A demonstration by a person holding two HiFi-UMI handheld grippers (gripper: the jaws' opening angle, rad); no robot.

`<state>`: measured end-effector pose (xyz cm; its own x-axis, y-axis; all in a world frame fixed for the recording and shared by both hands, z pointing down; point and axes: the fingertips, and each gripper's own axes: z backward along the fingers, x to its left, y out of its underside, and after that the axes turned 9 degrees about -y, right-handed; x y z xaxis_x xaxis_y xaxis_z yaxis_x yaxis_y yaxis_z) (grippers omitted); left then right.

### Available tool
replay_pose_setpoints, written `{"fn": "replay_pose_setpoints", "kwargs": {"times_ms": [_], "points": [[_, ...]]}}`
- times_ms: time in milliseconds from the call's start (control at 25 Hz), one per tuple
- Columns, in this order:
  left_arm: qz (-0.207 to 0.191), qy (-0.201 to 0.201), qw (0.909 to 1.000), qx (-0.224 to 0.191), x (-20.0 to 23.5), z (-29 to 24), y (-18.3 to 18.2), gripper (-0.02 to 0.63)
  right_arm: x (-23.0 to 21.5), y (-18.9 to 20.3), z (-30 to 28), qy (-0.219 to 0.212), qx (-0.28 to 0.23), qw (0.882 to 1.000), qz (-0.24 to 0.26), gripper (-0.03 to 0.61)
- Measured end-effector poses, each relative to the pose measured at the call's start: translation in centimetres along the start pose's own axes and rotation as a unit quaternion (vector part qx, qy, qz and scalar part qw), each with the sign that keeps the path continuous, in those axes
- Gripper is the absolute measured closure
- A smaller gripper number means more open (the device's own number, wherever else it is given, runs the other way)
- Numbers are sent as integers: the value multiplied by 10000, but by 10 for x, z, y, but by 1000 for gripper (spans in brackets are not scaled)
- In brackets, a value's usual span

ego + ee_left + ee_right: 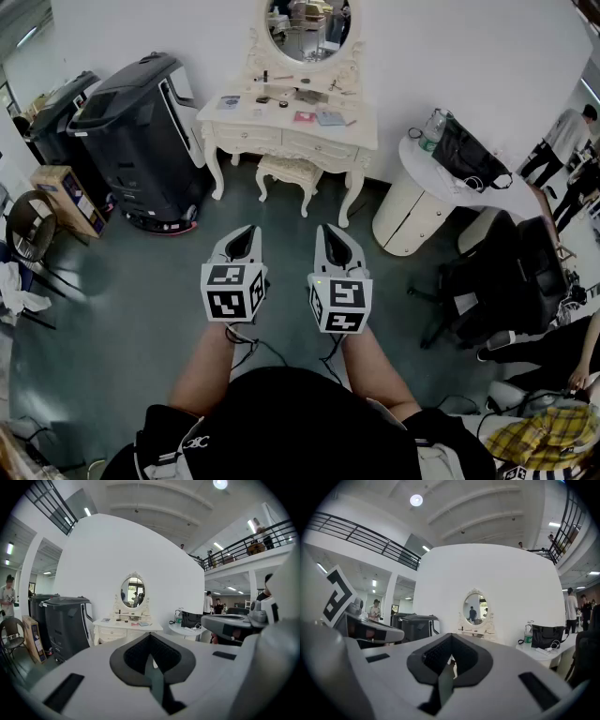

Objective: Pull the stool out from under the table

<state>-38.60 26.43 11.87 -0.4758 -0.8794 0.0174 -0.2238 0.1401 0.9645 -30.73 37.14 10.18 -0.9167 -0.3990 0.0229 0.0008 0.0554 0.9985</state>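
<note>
A grey-green floor spreads in front of a curved white wall. Two big black wheeled bins stand against the wall at the left. Beside them, at the wall's middle, is the white carved table with an oval mirror on top and small items scattered across its surface. A black office chair sits at the right, with a round white table behind it carrying a black bag and a bottle. The stool, white with a pale cushioned seat, is tucked under the middle of the carved table between its front legs, with its front edge and two legs showing. The person stands well back from it on the open floor with both arms held forward. The left gripper and the right gripper are side by side and aimed toward the table. Each has its jaws closed together with nothing between them, and neither touches the stool. A cardboard box leans near the bins at the far left.
</note>
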Motion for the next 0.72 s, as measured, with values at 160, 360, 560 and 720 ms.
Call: {"fn": "replay_pose_setpoints", "kwargs": {"times_ms": [160,360,560,720], "points": [[-5,31,10000,79,-6,1,10,612,1,9,4,-33,80,9999,-60,572],[25,-5,9998,182,-5,1,20,612,0,14,6,-142,122,9996,-207,572],[29,-26,9998,212,-2,1,23,612,3,23,4,-158,225,9992,-295,572],[-1,-15,9998,197,1,4,21,612,11,23,1,-219,252,9990,-311,572]]}}
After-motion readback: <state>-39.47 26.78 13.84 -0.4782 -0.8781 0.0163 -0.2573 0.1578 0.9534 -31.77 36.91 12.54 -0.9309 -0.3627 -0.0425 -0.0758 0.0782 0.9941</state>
